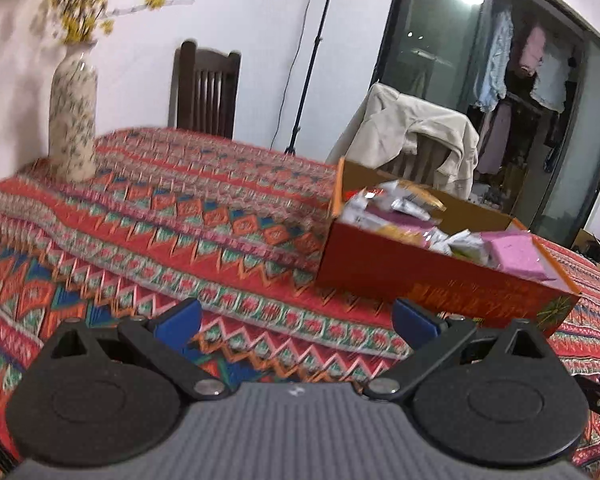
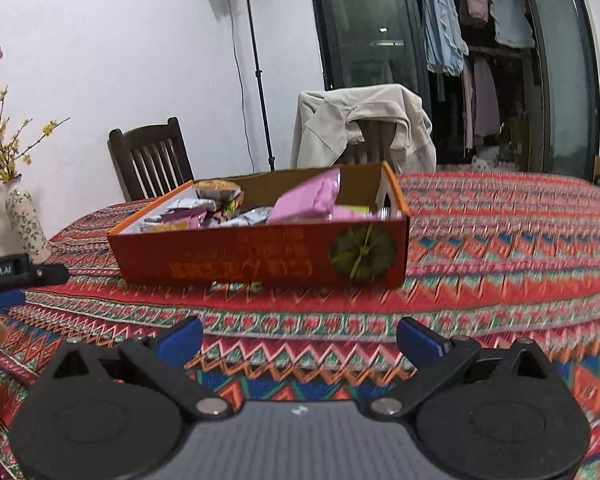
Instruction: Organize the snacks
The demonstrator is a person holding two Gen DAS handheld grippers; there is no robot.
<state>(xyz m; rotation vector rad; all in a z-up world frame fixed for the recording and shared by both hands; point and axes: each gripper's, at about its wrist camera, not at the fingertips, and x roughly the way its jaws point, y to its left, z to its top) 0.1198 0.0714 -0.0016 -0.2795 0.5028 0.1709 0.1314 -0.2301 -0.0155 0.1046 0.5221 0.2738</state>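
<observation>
Blue pads tip both of your tools, and on each one they stand wide apart with nothing between them. Your left hand-held gripper (image 1: 296, 320) hangs above the patterned cloth (image 1: 160, 216) that covers the counter (image 2: 500, 240), and it is empty. Your right hand-held gripper (image 2: 300, 338) is spread open in the same way, also empty, over the same red zigzag cloth.

A little farther, the red cardboard box (image 2: 260, 256) sits on the counter. In the right wrist view it lies straight ahead of the open fingers, apart from them. In the left wrist view the box (image 1: 420, 280) is to the right of the fingers. The snacks are inside this box: a pink packet (image 2: 312, 196) leans against the right end, small silver and purple wrapped pieces (image 2: 196, 210) are heaped toward the left end, and a round cake in a paper cup (image 2: 216, 188) rests on top of the heap.

On the left side of the counter stands a flowered vase (image 1: 72, 108) with yellow branches. Behind the counter you see a dark wooden chair (image 2: 152, 156), a second chair with a beige jacket (image 2: 360, 120) over it, and a lamp stand (image 2: 256, 68) by the white wall.
</observation>
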